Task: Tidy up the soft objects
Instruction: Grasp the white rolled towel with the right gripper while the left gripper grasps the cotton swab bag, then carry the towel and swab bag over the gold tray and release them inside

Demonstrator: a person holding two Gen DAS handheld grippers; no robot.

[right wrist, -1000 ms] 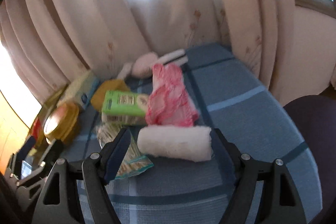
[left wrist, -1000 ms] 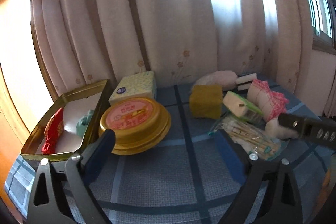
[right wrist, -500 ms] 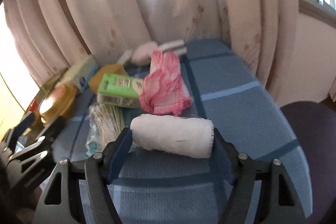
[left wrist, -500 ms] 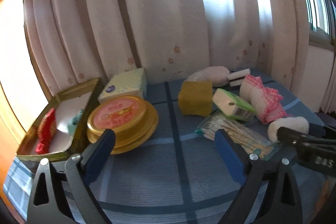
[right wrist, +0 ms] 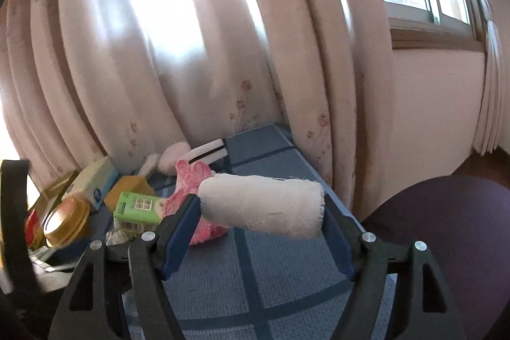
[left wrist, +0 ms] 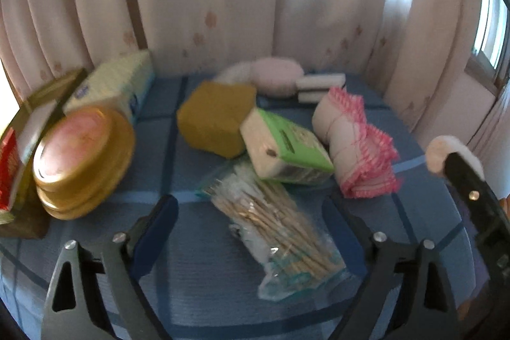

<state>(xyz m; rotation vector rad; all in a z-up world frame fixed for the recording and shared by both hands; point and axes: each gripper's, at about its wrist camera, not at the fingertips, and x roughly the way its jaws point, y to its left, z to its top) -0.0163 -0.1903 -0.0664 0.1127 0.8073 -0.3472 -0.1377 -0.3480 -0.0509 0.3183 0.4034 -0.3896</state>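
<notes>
My right gripper (right wrist: 259, 214) is shut on a white gauze roll (right wrist: 264, 206) and holds it crosswise above the blue checked table; the roll also shows at the right of the left wrist view (left wrist: 444, 153). My left gripper (left wrist: 250, 219) is open and empty above a bag of cotton swabs (left wrist: 274, 225). Beyond it lie a pink-edged folded cloth (left wrist: 357, 145), a green tissue pack (left wrist: 283, 145), a yellow sponge (left wrist: 216, 117), a pink puff (left wrist: 274, 77) and white sponges (left wrist: 320, 86).
A round gold tin (left wrist: 79, 158) and an open gold box (left wrist: 19, 148) holding a red item stand at the left, with a tissue box (left wrist: 118, 85) behind. Curtains close the back. A dark purple chair seat (right wrist: 446, 228) is at the table's right.
My right gripper has closed on the gauze roll and lifted it off the table. My left gripper has swung right, from facing the gold tin to over the swab bag.
</notes>
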